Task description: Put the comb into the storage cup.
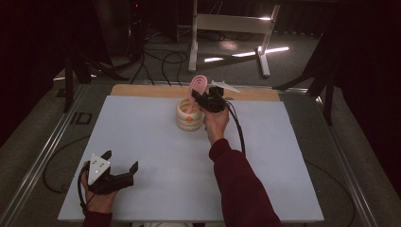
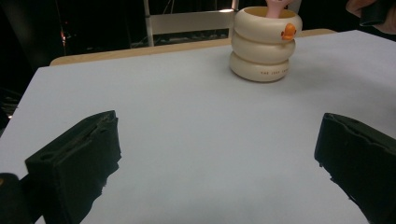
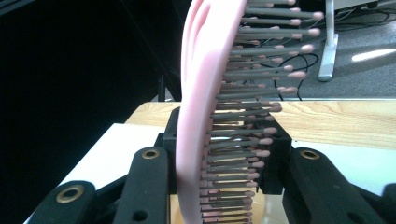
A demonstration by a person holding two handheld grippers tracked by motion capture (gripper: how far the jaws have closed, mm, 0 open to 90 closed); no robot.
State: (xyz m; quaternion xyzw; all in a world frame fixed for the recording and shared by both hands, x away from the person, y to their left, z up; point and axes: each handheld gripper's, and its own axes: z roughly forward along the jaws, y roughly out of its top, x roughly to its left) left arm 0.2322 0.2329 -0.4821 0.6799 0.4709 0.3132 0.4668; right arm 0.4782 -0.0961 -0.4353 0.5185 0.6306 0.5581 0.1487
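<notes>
One cream holder (image 1: 189, 115) stands at the far middle of the worktop (image 1: 156, 156), with one pink hairbrush (image 1: 197, 87) upright in it. The right gripper (image 1: 204, 100) has its jaws clamped on the brush. The left gripper (image 1: 120, 163) rests near the front edge, jaws wide and empty.

Dim lab or studio, dark curtains (image 1: 42, 47), cables on carpeted floor (image 1: 161, 59), white stand frame (image 1: 231, 28), metal-railed table (image 1: 42, 156)

Cup (image 2: 266, 44) bottom ring: one line of small dark print, seen in the left gripper view — it seems to begin "THE", the rest too small to read.
Cup top ring: a small orange duck-like emblem (image 2: 288, 31) — no lettering on it.
Elsewhere: no readable text.
</notes>
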